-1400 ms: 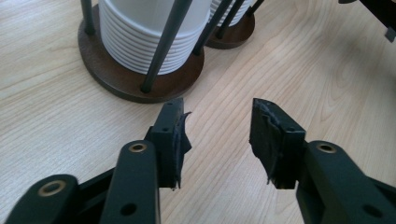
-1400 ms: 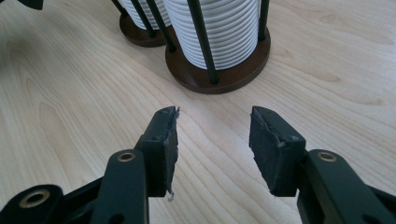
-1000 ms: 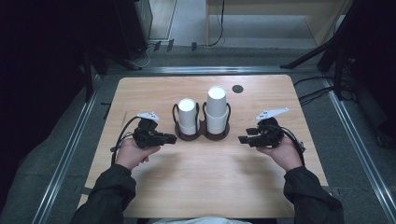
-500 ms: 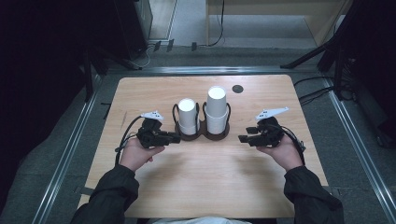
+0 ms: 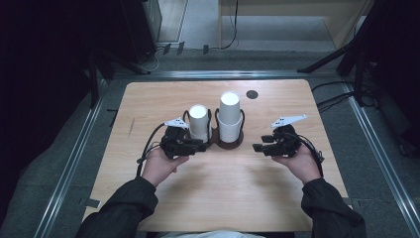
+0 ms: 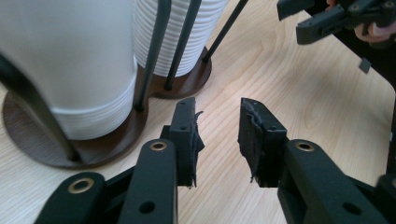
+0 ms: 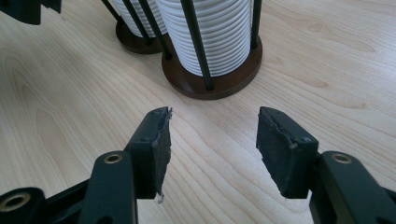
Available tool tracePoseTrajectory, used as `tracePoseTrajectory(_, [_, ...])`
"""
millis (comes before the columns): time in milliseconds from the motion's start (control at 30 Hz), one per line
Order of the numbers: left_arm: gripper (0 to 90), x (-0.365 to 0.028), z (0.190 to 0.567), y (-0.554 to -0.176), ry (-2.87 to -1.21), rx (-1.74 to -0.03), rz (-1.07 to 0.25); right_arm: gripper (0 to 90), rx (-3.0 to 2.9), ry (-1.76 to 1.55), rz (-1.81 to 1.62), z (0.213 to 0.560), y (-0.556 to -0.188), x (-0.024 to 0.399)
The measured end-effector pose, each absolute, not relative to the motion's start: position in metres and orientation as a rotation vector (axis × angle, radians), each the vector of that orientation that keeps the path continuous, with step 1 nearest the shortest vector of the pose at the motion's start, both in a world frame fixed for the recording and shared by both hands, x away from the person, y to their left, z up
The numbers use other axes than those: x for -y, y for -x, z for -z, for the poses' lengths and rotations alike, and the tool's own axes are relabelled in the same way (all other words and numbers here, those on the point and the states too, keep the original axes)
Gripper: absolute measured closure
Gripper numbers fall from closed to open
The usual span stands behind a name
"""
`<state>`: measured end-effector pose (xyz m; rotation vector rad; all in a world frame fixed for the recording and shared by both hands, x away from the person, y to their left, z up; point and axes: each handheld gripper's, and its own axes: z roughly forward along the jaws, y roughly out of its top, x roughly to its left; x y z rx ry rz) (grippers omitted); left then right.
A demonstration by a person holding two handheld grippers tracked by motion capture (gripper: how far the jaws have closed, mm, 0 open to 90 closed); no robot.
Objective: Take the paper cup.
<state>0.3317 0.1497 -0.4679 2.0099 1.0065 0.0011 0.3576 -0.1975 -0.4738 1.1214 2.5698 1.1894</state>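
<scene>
Two stacks of white paper cups, a shorter left stack (image 5: 199, 121) and a taller right stack (image 5: 230, 116), stand in a brown double holder (image 5: 233, 145) with black rods at mid table. My left gripper (image 5: 202, 145) lies just in front of the shorter stack (image 6: 70, 60). Its jaws have just been opening and stand open (image 6: 217, 112) over bare wood, with the holder base (image 6: 112, 140) to their left. My right gripper (image 5: 257, 147) rests to the right of the holder. It is open (image 7: 212, 119) with nothing between its pads, pointing at the taller stack (image 7: 215, 32).
A small black round mark (image 5: 252, 94) sits near the wooden table's (image 5: 277, 198) far edge. Metal rails (image 5: 74, 158) run along both sides of the table. Cables (image 5: 332, 99) lie on the floor at the right.
My left gripper has moved right, closer to the shorter cup stack, and its jaws have parted. The right gripper has stayed where it was.
</scene>
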Motion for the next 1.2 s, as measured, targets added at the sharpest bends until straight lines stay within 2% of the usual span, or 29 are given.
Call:
tracePoseTrajectory(200, [67.3,-0.135,0.467,-0.332,-2.016,-1.001,-0.021,43.4,-2.551,-1.104,-1.187,0.467,-0.357,0.200])
tracePoseTrajectory(400, [76.3,-0.122,0.465,-0.335,-1.997,-1.006,-0.003,41.0,-2.549,-1.050,-1.200,0.456,-0.362,0.199])
tracePoseTrajectory(567, [79.4,-0.111,0.462,-0.333,-2.043,-0.983,-0.042,40.1,-2.541,-1.040,-1.241,0.444,-0.367,0.200])
tracePoseTrajectory(767, [82.0,-0.100,0.456,-0.338,-1.986,-1.046,-0.019,36.4,-2.549,-0.975,-1.237,0.419,-0.378,0.199])
tracePoseTrajectory(1200, [84.8,-0.078,0.452,-0.341,-1.975,-1.089,-0.205,33.4,-2.581,-0.933,-1.211,0.397,-0.402,0.182])
